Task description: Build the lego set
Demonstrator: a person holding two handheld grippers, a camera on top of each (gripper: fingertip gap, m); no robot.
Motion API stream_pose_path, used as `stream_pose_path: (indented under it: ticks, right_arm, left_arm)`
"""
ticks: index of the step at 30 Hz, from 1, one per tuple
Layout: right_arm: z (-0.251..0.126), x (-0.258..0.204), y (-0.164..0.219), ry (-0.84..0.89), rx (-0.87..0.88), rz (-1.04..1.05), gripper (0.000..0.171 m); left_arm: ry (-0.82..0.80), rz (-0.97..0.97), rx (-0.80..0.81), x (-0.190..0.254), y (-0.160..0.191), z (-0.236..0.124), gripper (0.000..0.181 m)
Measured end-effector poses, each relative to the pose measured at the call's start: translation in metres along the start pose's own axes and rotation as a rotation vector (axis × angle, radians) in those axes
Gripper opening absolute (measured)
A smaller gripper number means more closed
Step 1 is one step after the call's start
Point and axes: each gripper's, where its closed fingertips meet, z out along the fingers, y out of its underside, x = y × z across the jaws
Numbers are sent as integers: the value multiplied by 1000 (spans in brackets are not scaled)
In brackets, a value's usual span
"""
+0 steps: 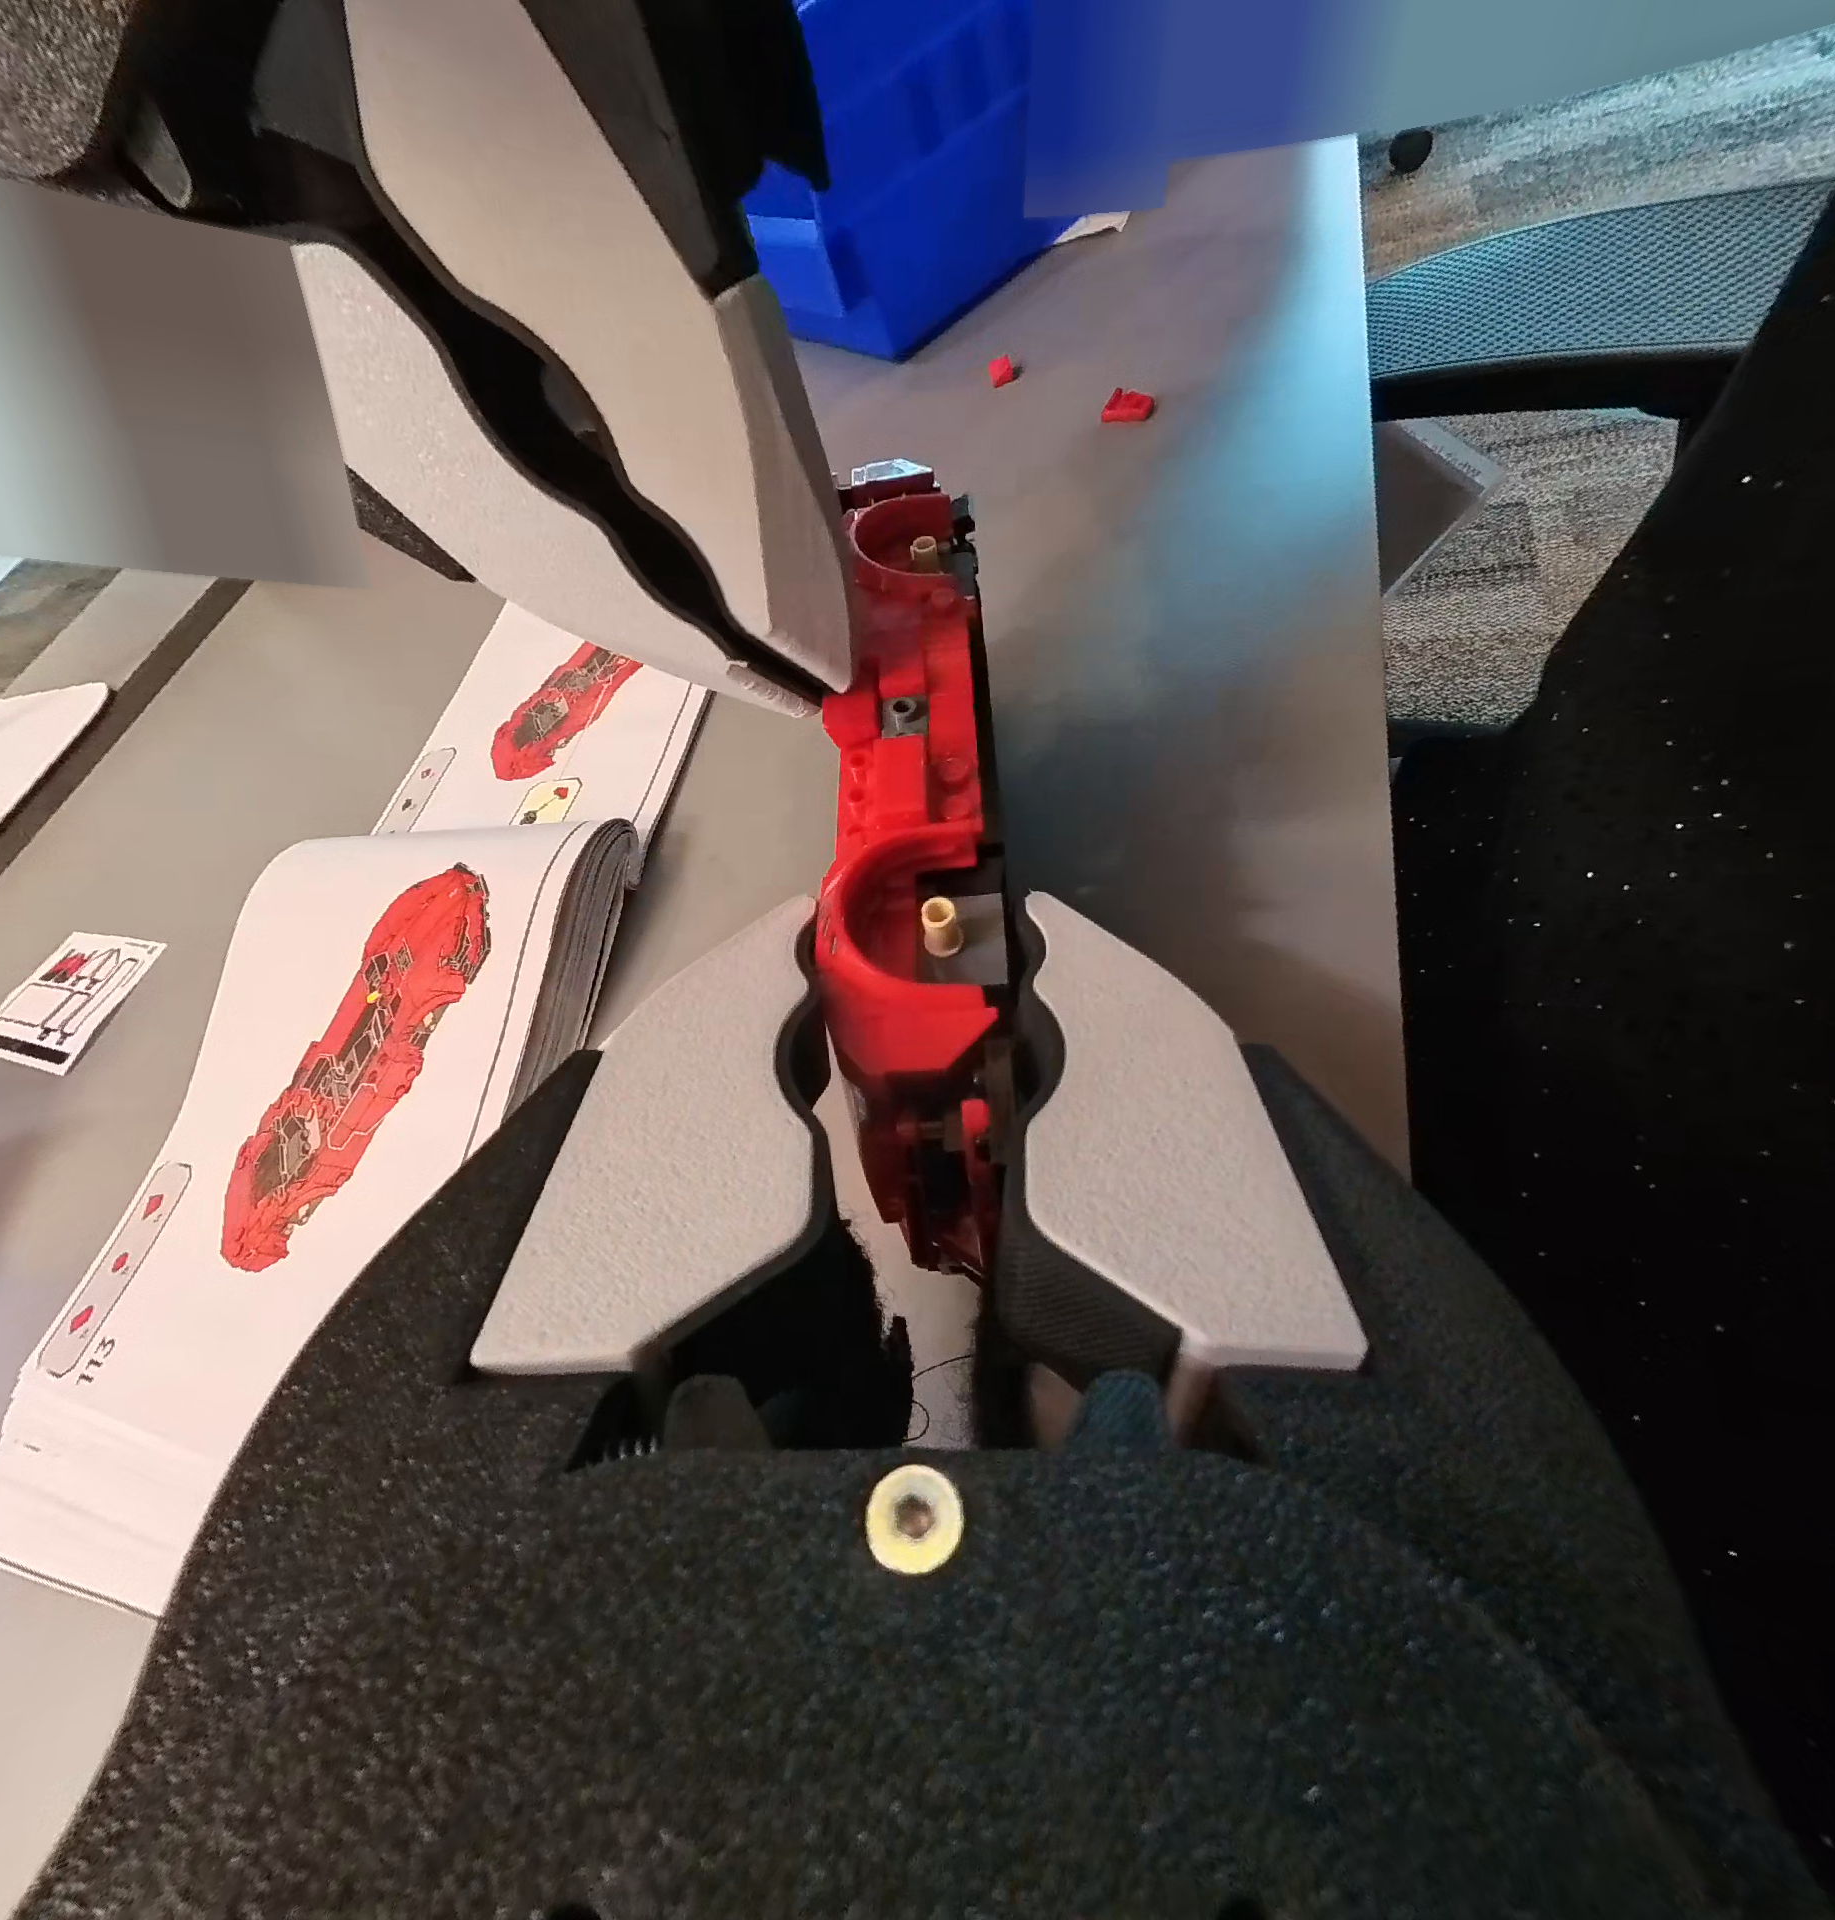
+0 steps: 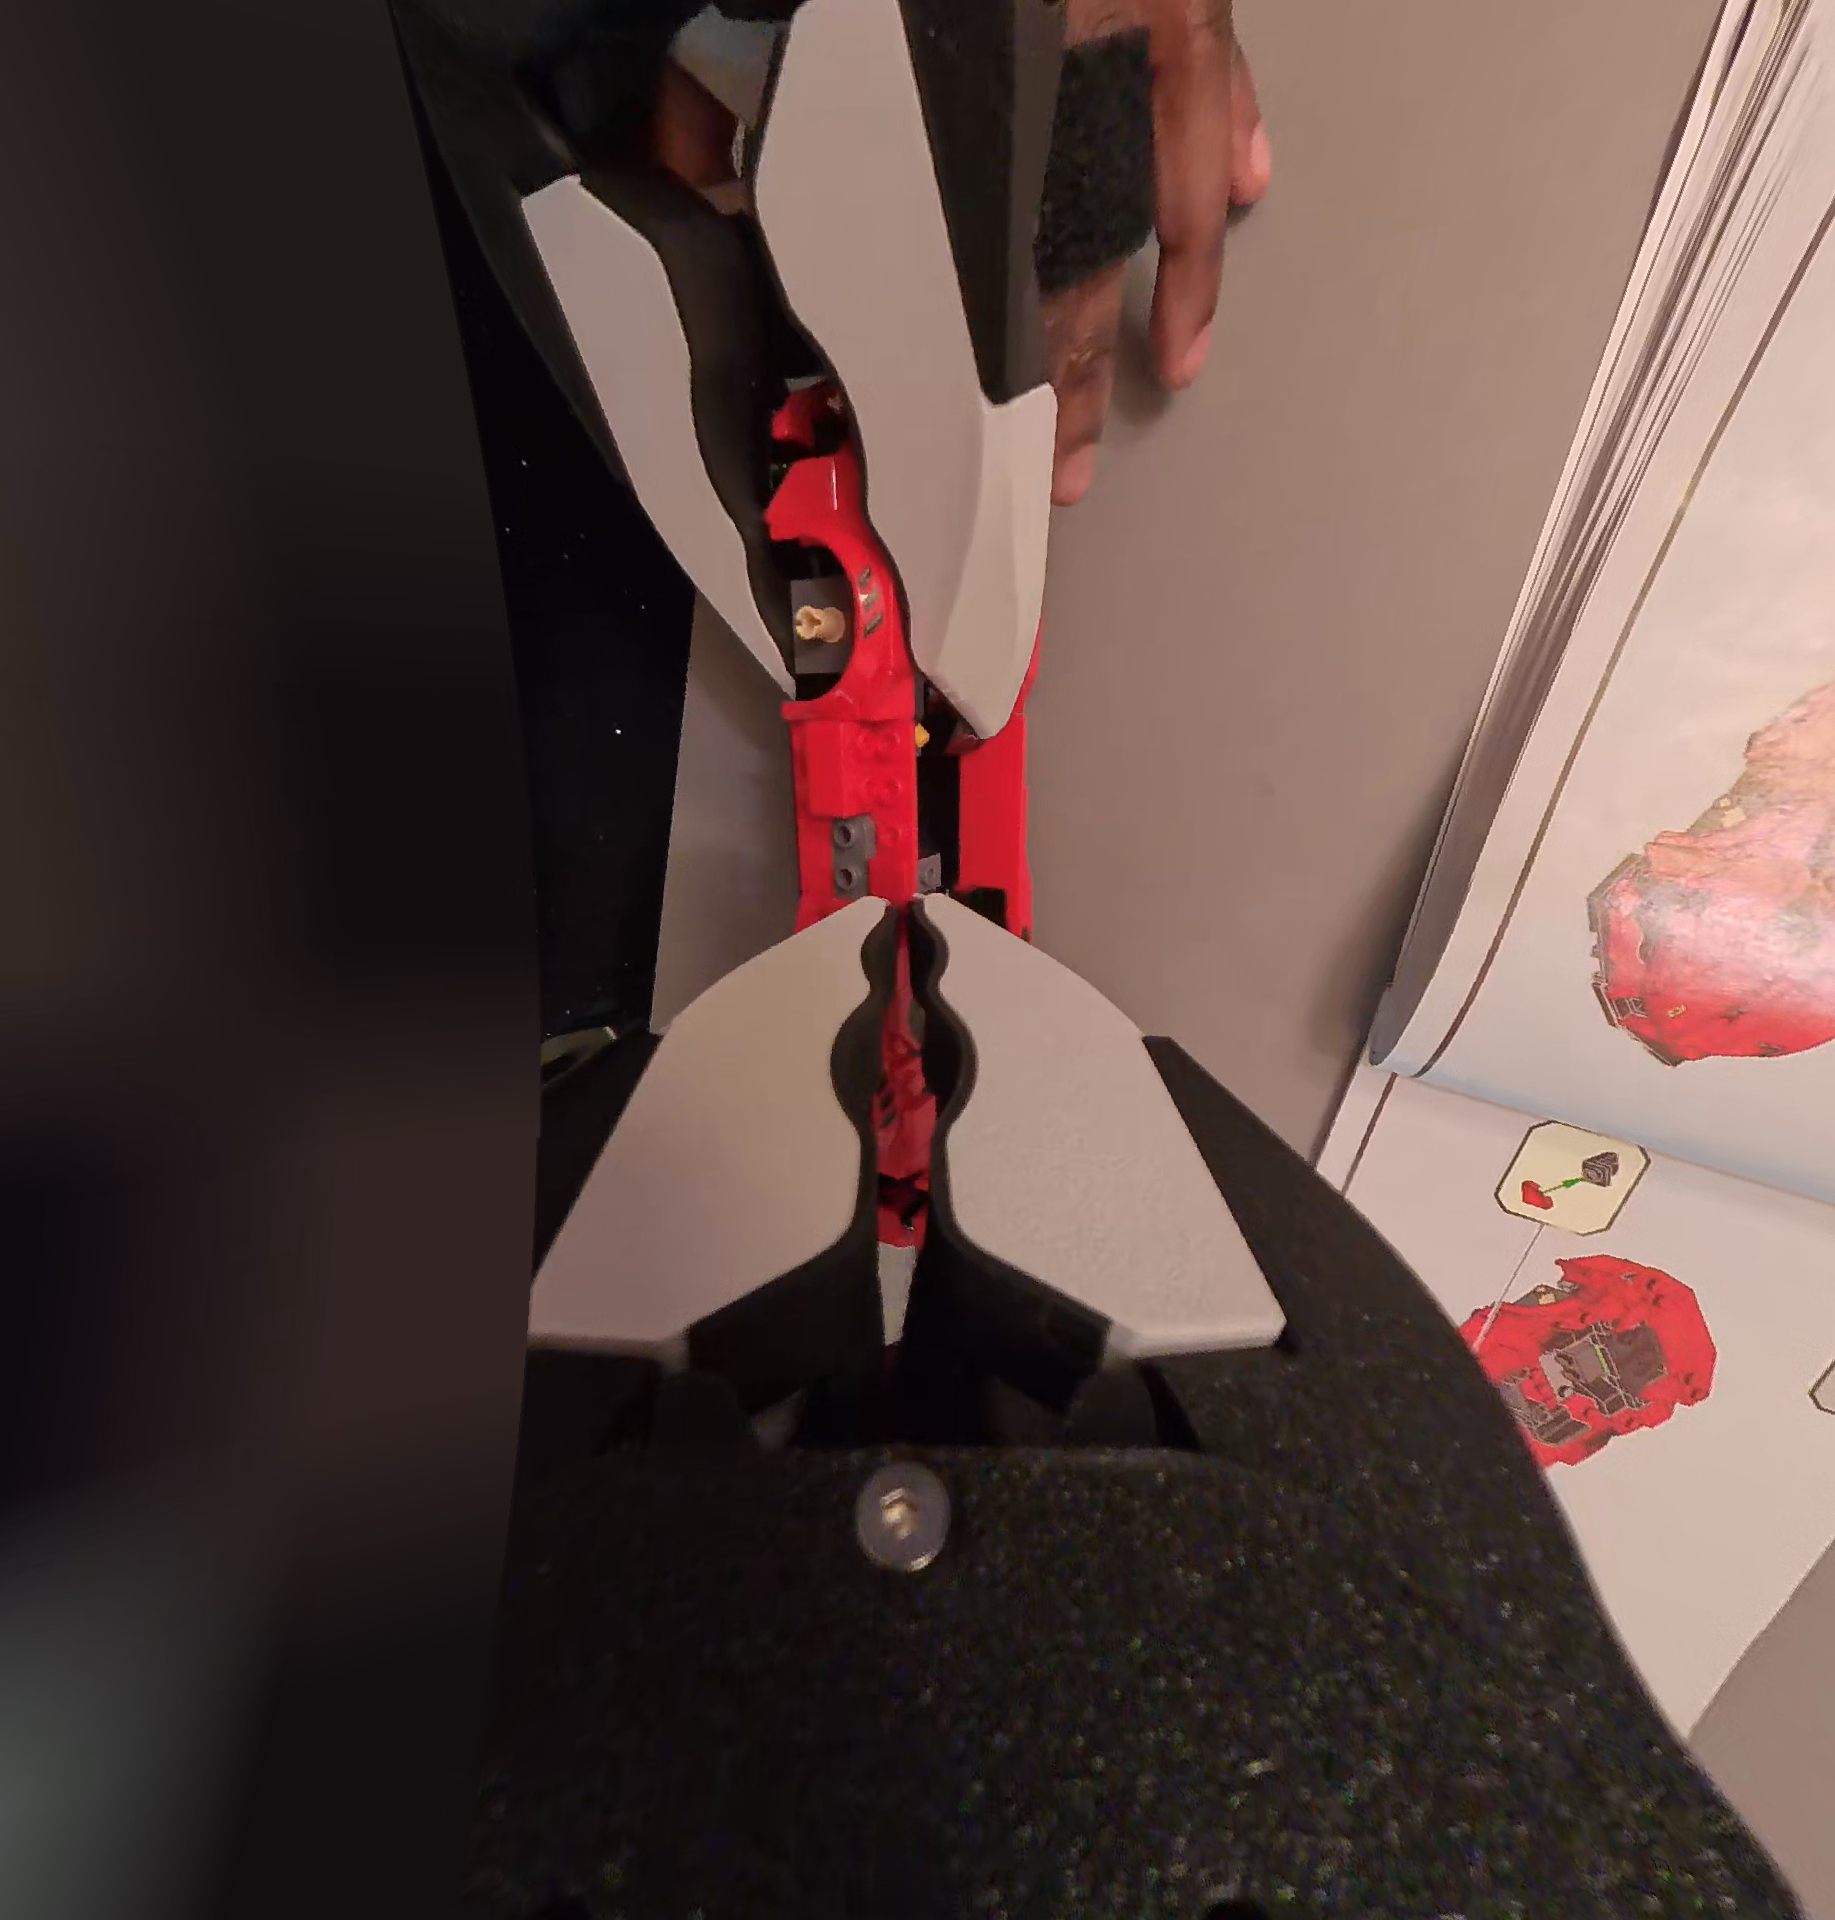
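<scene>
**Now: press a small piece onto the side of the car body**

Here the left tool (image 1: 918, 1023) clamps the red car body (image 1: 918, 790) at one wheel arch, holding it on edge above the bench (image 1: 1183, 727). The right tool (image 2: 908, 914), jaws nearly closed, touches its tips to the model's side; whether they pinch a piece, I cannot tell. Press straight along the studs, bracing with the left. The bench edge lies close alongside; the instruction booklet (image 1: 373, 1039) crowds the other side.
</scene>
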Motion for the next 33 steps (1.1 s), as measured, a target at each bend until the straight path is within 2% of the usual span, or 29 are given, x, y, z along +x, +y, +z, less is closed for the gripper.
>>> stream_pose_path:
  ticks: [10,33]
  right_arm:
    - [-4,2,-6,-15,77,45,0]
    - [3,1,-6,107,-38,73,1]
  left_arm:
    - [-5,3,-5,-1,0,0,32]
    - [-11,-6,-6,0,-1,2,32]
